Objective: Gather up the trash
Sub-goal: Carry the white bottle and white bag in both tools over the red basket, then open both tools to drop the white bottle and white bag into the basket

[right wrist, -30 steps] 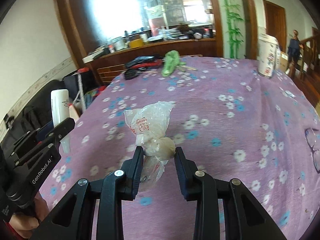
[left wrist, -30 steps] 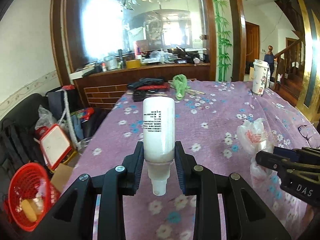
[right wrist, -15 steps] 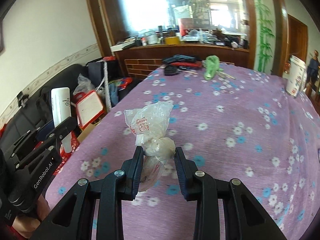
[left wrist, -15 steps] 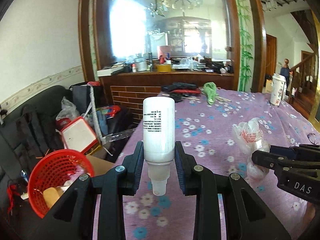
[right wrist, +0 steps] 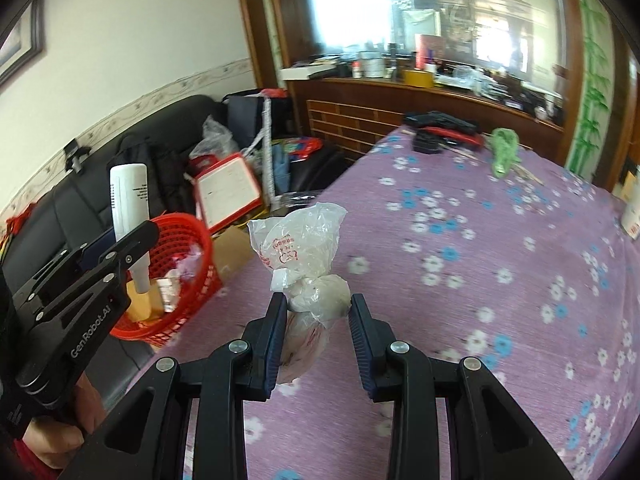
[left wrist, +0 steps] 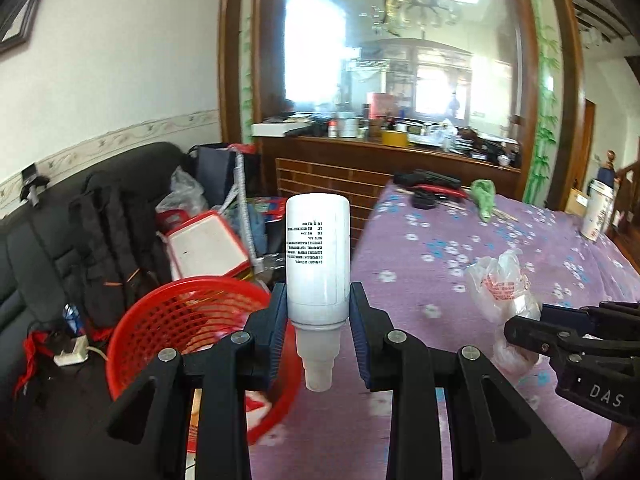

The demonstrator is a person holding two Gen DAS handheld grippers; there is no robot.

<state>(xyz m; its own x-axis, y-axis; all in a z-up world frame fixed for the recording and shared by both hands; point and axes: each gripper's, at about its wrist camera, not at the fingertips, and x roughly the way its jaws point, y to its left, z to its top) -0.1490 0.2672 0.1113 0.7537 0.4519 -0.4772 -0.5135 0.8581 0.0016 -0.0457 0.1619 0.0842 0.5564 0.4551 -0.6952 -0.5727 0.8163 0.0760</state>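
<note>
My left gripper [left wrist: 318,304] is shut on a white plastic bottle [left wrist: 317,256], held upside down with its cap pointing toward me. It also shows in the right wrist view [right wrist: 129,200], just above a red mesh basket [right wrist: 184,232]. The red basket [left wrist: 168,320] sits low at the left of the table and holds some scraps. My right gripper [right wrist: 318,312] is shut on a knotted clear plastic bag [right wrist: 304,248] with red print, held above the table edge. The bag also shows in the left wrist view [left wrist: 500,292].
A purple flowered tablecloth [right wrist: 480,260] covers the table. A green crumpled item [right wrist: 502,152], black and red things [right wrist: 440,124] and a paper cup [left wrist: 598,216] lie at its far end. A black sofa [left wrist: 60,220] with bags and a red-framed board [left wrist: 208,248] stands on the left.
Both grippers have swung left with their loads. The bottle has moved from over the table to over the red basket, and the bag has come to the table's left edge.
</note>
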